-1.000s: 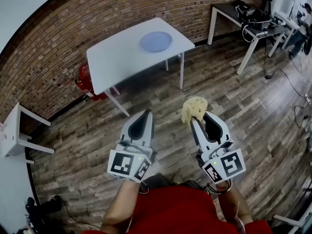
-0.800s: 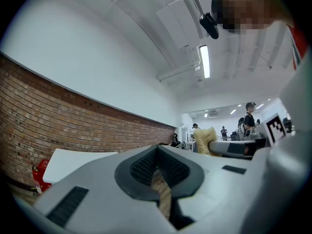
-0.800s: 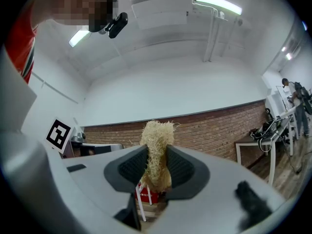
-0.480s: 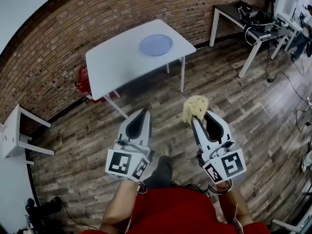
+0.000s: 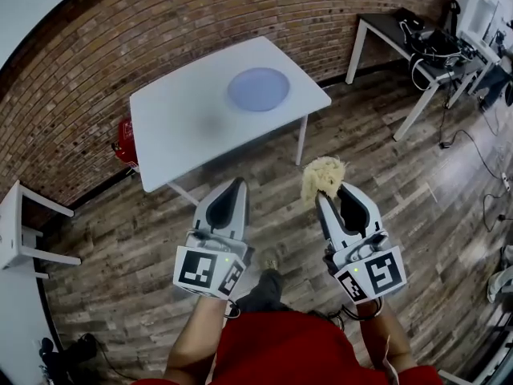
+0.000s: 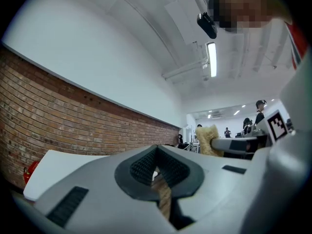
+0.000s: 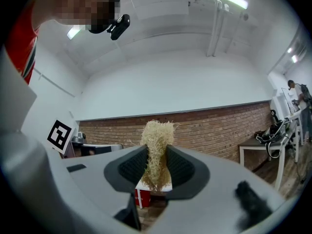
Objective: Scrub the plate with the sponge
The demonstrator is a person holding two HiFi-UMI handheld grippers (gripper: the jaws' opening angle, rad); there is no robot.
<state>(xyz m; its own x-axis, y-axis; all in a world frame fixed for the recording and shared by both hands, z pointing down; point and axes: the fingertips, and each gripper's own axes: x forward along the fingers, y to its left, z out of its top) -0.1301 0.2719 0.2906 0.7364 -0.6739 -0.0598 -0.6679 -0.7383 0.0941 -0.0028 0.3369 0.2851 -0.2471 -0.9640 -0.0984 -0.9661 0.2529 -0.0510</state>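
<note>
A pale blue plate (image 5: 258,88) lies on a white table (image 5: 184,127) by the brick wall, well ahead of both grippers. My right gripper (image 5: 322,195) is shut on a fibrous yellow sponge (image 5: 321,177), which sticks out beyond the jaws; in the right gripper view the sponge (image 7: 156,150) is pinched between the black pads. My left gripper (image 5: 234,187) is shut with nothing in it, its pads meeting in the left gripper view (image 6: 155,165). Both grippers hang level over the wooden floor, short of the table's near edge.
A red object (image 5: 124,150) stands under the table's left end. Another white table (image 5: 18,231) is at the far left. A desk with equipment and cables (image 5: 425,42) stands at the right. People stand in the distance (image 6: 260,112).
Table and plate have come nearer and lower in the head view as I walk towards them. Both grippers keep their pose, the sponge still clamped in the right one.
</note>
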